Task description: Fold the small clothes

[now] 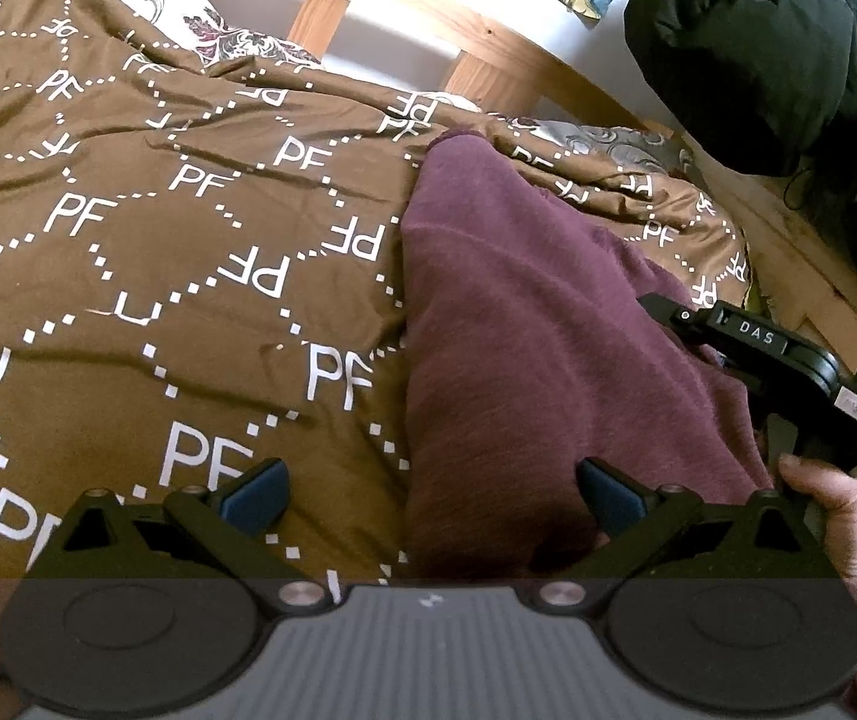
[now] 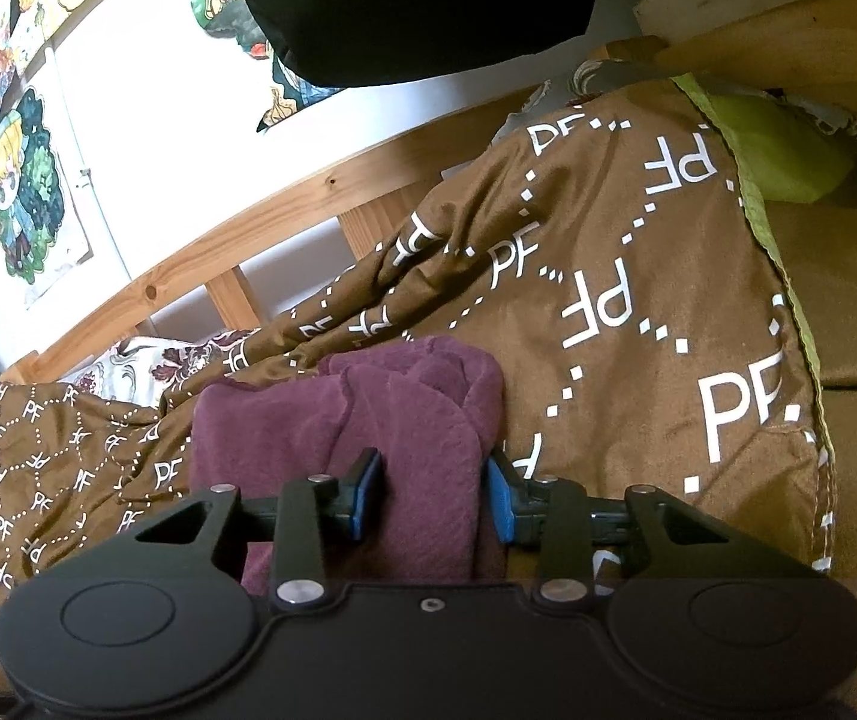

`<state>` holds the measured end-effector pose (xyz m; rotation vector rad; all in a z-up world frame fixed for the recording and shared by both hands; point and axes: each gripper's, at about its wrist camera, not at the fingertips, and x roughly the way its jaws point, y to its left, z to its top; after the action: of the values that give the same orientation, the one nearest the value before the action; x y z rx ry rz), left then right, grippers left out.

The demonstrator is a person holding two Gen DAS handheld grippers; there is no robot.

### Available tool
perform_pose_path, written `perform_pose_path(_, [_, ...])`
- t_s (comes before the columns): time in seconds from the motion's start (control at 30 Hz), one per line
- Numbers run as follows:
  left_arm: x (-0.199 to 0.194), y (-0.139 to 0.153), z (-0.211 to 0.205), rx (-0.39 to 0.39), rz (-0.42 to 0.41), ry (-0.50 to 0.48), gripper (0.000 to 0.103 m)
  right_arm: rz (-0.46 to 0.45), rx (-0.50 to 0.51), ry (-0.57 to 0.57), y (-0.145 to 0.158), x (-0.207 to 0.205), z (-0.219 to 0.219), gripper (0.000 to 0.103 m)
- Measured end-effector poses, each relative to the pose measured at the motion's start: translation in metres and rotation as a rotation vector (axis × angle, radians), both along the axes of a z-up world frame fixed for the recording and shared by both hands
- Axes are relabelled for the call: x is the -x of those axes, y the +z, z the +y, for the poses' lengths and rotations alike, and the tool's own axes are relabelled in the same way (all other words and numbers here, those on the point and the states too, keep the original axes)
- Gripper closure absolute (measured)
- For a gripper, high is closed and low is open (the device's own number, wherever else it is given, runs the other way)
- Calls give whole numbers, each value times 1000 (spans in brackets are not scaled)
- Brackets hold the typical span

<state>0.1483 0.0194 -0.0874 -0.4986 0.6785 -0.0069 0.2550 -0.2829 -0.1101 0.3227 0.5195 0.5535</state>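
A maroon garment [image 1: 536, 324] lies on a brown bedspread printed with white "PF" letters [image 1: 158, 228]. My left gripper [image 1: 428, 498] is wide open just above the garment's near left edge, its right finger over the cloth. My right gripper [image 2: 433, 495] stands partly closed around a raised fold of the maroon garment [image 2: 410, 420], with cloth filling the gap between the blue pads. The right gripper also shows in the left wrist view [image 1: 788, 372], at the garment's right side, with a hand [image 1: 830, 510] below it.
A wooden bed rail [image 1: 404, 42] and a white wall run along the far side. A black bundle [image 1: 776, 48] hangs at the upper right. A floral pillow [image 1: 188, 18] lies at the bedspread's far edge. A lime-green cloth [image 2: 776, 144] lies at the bed's right edge.
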Motion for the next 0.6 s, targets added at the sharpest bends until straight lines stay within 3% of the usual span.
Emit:
perform_pose_path(0.23, [-14, 6, 5, 63, 16, -33, 1, 2, 3, -2, 0, -1, 1, 63])
perform_pose_path(0.5, [-37, 16, -8, -29, 19, -173, 1, 4, 1, -4, -1, -1, 1, 62])
perform_pose_path(0.6, [-36, 10, -7, 2, 29, -169, 1, 5, -1, -4, -1, -1, 1, 62])
